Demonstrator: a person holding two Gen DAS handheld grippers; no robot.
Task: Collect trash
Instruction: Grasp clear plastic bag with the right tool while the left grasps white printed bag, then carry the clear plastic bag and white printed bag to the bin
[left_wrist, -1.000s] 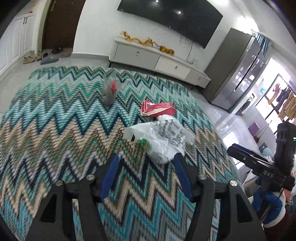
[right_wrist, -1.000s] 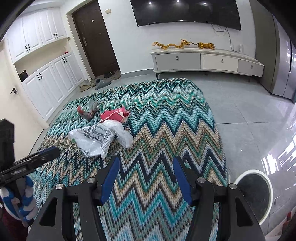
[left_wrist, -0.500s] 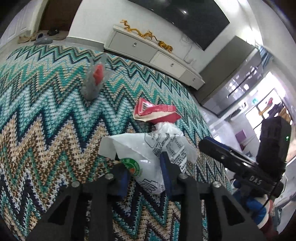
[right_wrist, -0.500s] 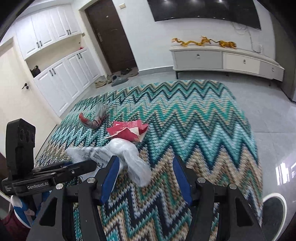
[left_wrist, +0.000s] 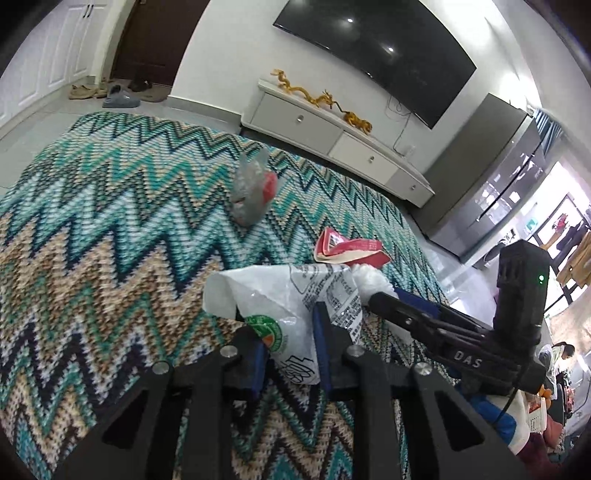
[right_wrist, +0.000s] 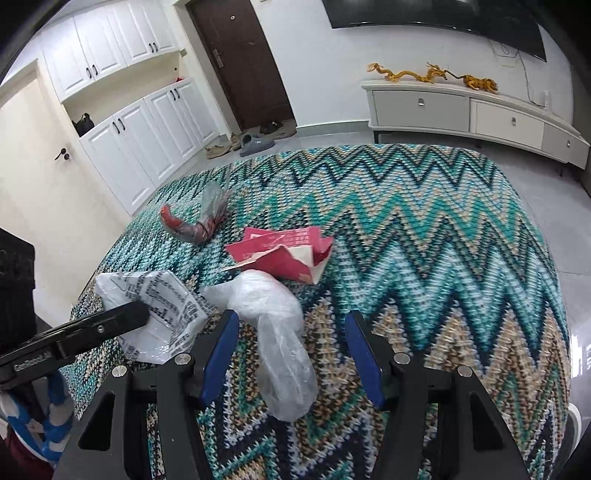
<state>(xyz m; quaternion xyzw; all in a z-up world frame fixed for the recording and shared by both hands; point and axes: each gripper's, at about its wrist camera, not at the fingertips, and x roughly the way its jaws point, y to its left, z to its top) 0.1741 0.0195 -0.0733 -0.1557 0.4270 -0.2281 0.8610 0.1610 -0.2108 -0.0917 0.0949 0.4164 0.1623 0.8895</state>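
- The left gripper has its blue-padded jaws pinched on the near edge of a white printed plastic bag, which lies on the zigzag-patterned rug.
- The bag carries a round green and orange logo beside the left finger and blocks of small dark print on its right side; the print is too fine to read.
- The right gripper has its jaws spread wide, one on each side of a crumpled clear plastic bag that touches the white bag's right end.
- In the left wrist view the right gripper's body shows the white letters "DAS".
- In the right wrist view the left gripper's arm bears lettering that seems to read "GenRobot.AI", though it is blurred.
- Just beyond the bags lies a folded red and cream paper wrapper with faint writing I cannot read.
- Further off and to the left rests a clear wrapper with red inside.
- Far against the wall stands a white TV cabinet with gold dragon figures on top.
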